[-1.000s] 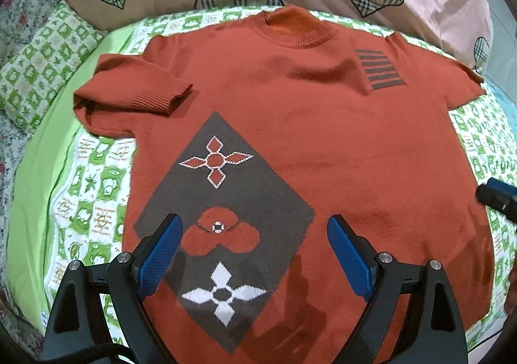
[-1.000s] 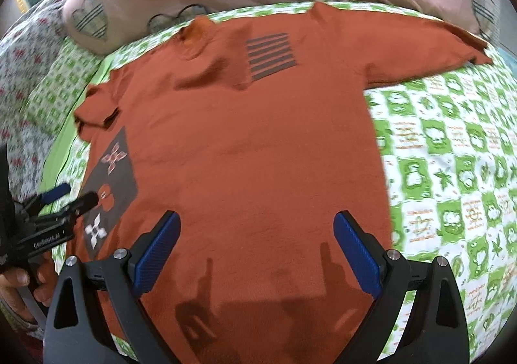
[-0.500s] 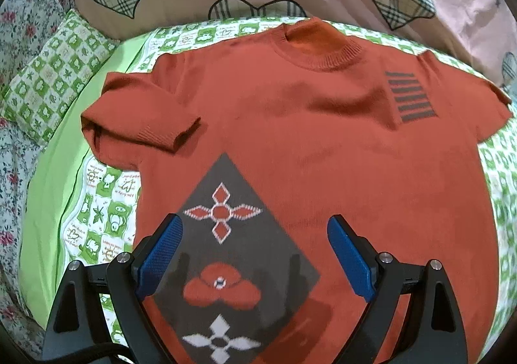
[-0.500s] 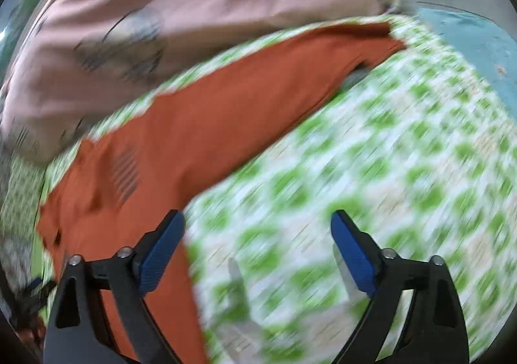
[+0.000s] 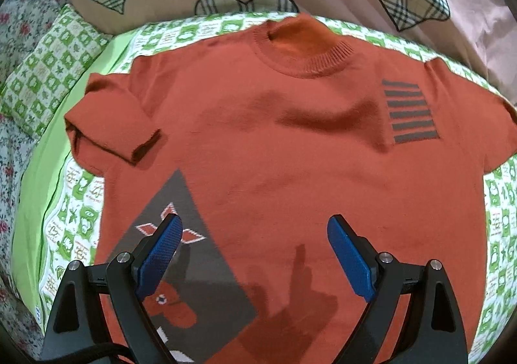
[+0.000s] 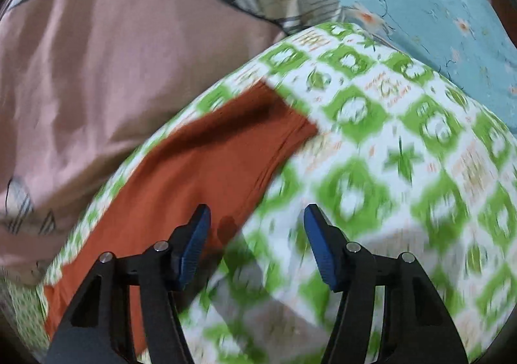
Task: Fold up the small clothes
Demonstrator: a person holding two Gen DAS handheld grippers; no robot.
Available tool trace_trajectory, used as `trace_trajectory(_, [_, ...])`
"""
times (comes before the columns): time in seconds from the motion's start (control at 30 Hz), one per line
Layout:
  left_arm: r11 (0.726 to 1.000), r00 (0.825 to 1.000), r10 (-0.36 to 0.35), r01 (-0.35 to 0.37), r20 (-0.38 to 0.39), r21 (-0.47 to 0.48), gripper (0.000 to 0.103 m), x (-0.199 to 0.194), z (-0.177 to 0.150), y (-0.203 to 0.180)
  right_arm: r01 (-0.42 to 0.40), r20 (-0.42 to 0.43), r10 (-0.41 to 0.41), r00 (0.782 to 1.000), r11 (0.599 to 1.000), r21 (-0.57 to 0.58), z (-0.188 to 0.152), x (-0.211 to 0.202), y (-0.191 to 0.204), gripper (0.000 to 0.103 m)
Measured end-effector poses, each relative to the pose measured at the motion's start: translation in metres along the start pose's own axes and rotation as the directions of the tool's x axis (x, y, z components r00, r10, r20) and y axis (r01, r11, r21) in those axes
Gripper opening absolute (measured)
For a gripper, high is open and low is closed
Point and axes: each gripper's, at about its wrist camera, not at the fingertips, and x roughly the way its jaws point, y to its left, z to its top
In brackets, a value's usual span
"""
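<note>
Sleeve ahead-left of right gripper, long axis toward bed far corner; jaws part-open, empty. Left gripper wide open, empty, over sweater spread mid-bed; right nearer.

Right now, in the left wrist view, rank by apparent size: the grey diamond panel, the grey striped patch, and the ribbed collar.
1. grey diamond panel, largest, though it is nearest the camera and partly hidden by the left gripper.
2. ribbed collar.
3. grey striped patch.
The collar and the patch look close in size; that order is unsure.
</note>
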Motion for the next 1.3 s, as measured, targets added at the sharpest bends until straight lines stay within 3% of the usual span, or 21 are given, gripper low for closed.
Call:
trace_trajectory(0.13, [1.0, 1.0, -0.001, 0.001, -0.016, -0.004, 0.092, 0.009, 0.004, 0.001, 0.004, 0.024, -0.004, 1.0, 1.0, -0.021, 0.02, 0.02, 0.005, 0.06])
trace_trajectory(0.17, [1.0, 1.0, -0.008, 0.008, -0.017, -0.01, 0.092, 0.011, 0.006, 0.003, 0.0, 0.027, 0.0, 1.0, 1.0, -0.02, 0.023, 0.024, 0.005, 0.047])
trace_trajectory(0.2, [1.0, 1.0, -0.013, 0.012, -0.018, -0.013, 0.092, 0.013, 0.007, 0.004, 0.0, 0.022, 0.0, 1.0, 1.0, -0.01, 0.025, 0.028, 0.006, 0.026])
trace_trajectory(0.27, [1.0, 1.0, -0.019, 0.019, -0.016, -0.013, 0.092, 0.017, 0.011, 0.007, -0.006, 0.012, 0.006, 1.0, 1.0, -0.002, 0.024, 0.027, 0.01, 0.008])
trace_trajectory(0.47, [0.998, 0.998, -0.059, 0.058, -0.018, -0.037, 0.092, 0.029, 0.021, 0.024, -0.135, 0.017, 0.141, 0.99, 0.974, -0.184, -0.016, -0.022, 0.082, 0.007])
trace_trajectory(0.6, [0.994, 0.995, -0.102, 0.101, -0.005, -0.044, 0.092, 0.028, 0.027, 0.039, -0.283, -0.056, 0.28, 0.958, 0.907, -0.31, -0.068, -0.058, 0.153, 0.007])
trace_trajectory(0.67, [0.991, 0.991, -0.131, 0.131, 0.008, -0.032, 0.092, 0.024, 0.029, 0.047, -0.377, -0.119, 0.358, 0.926, 0.864, -0.333, -0.1, -0.07, 0.192, 0.007])
trace_trajectory(0.8, [0.979, 0.979, -0.202, 0.202, 0.03, -0.01, 0.092, 0.018, 0.032, 0.066, -0.539, -0.261, 0.472, 0.842, 0.766, -0.352, -0.165, -0.079, 0.271, 0.007])
trace_trajectory(0.87, [0.971, 0.971, -0.237, 0.238, 0.038, -0.012, 0.092, 0.015, 0.032, 0.08, -0.623, -0.343, 0.524, 0.78, 0.704, -0.341, -0.204, -0.08, 0.316, 0.007])
trace_trajectory(0.97, [0.959, 0.959, -0.281, 0.282, 0.044, -0.029, 0.092, 0.013, 0.031, 0.102, -0.698, -0.44, 0.553, 0.707, 0.644, -0.313, -0.253, -0.072, 0.36, 0.007])
trace_trajectory(1.0, [0.955, 0.955, -0.293, 0.295, 0.046, -0.033, 0.092, 0.012, 0.029, 0.11, -0.727, -0.482, 0.56, 0.674, 0.617, -0.301, -0.276, -0.069, 0.379, 0.007])
trace_trajectory(1.13, [0.941, 0.941, -0.334, 0.336, 0.045, -0.043, 0.092, 0.012, 0.023, 0.134, -0.792, -0.6, 0.552, 0.579, 0.554, -0.255, -0.337, -0.062, 0.421, 0.007])
trace_trajectory(1.23, [0.925, 0.926, -0.376, 0.378, 0.042, -0.051, 0.092, 0.016, 0.021, 0.14, -0.817, -0.662, 0.53, 0.531, 0.526, -0.234, -0.37, -0.056, 0.439, 0.007])
trace_trajectory(1.3, [0.914, 0.915, -0.401, 0.403, 0.035, -0.055, 0.092, 0.02, 0.02, 0.14, -0.802, -0.691, 0.481, 0.539, 0.544, -0.247, -0.386, -0.046, 0.447, 0.011])
